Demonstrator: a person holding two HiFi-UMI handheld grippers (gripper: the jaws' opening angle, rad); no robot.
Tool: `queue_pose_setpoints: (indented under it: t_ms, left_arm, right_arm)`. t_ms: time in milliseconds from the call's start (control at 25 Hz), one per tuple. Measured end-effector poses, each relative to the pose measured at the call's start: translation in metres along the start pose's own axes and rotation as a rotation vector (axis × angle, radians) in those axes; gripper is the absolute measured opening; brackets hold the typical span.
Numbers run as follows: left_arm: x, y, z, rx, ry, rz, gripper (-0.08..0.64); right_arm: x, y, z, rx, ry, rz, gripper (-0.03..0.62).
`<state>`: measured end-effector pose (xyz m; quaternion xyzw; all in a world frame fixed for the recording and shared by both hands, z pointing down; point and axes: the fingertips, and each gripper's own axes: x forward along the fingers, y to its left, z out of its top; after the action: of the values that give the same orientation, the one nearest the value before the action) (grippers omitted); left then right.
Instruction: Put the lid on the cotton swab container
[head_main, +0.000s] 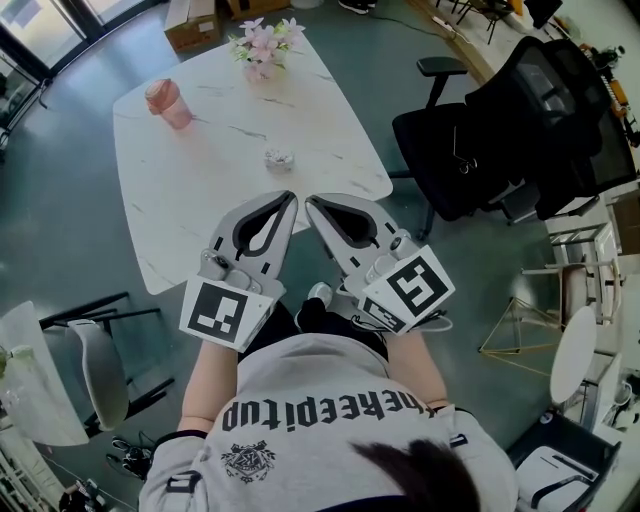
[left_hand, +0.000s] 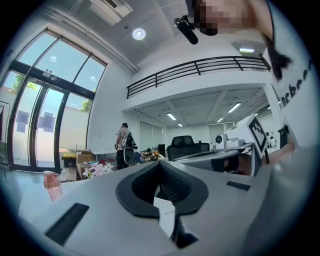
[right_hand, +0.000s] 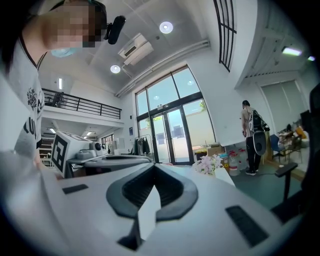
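Observation:
A small clear, shiny object (head_main: 279, 159) lies near the middle of the white marble table (head_main: 200, 200); it is too small to tell whether it is the cotton swab container or its lid. My left gripper (head_main: 291, 197) and right gripper (head_main: 311, 203) are held side by side over the table's near edge, tips almost together, a short way short of that object. Both are shut with nothing between the jaws. The left gripper view shows its closed jaws (left_hand: 161, 162) pointing level across the room, and the right gripper view shows the same for the right gripper (right_hand: 152, 166).
A pink cup (head_main: 168, 103) stands at the table's far left and a bunch of pink flowers (head_main: 262, 45) at its far edge. A black office chair (head_main: 500, 130) is to the right, a white chair (head_main: 95, 370) at the lower left. A person (left_hand: 123, 145) stands far off.

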<state>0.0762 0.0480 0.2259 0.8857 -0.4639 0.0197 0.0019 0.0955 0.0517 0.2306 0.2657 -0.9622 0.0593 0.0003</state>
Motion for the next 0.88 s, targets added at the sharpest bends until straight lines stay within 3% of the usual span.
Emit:
queue_pose_setpoints:
  t_ms: [320,880]
  left_arm:
    - [0.013,-0.002,-0.002,0.005,0.013,-0.004,0.015]
    - [0.038,0.028,-0.003,0.007,0.021,-0.099,0.015]
  right_arm:
    - [-0.002,-0.013,-0.001,0.007,-0.001,-0.005,0.011]
    - [0.026,-0.04,0.003,0.013,-0.006,-0.102,0.011]
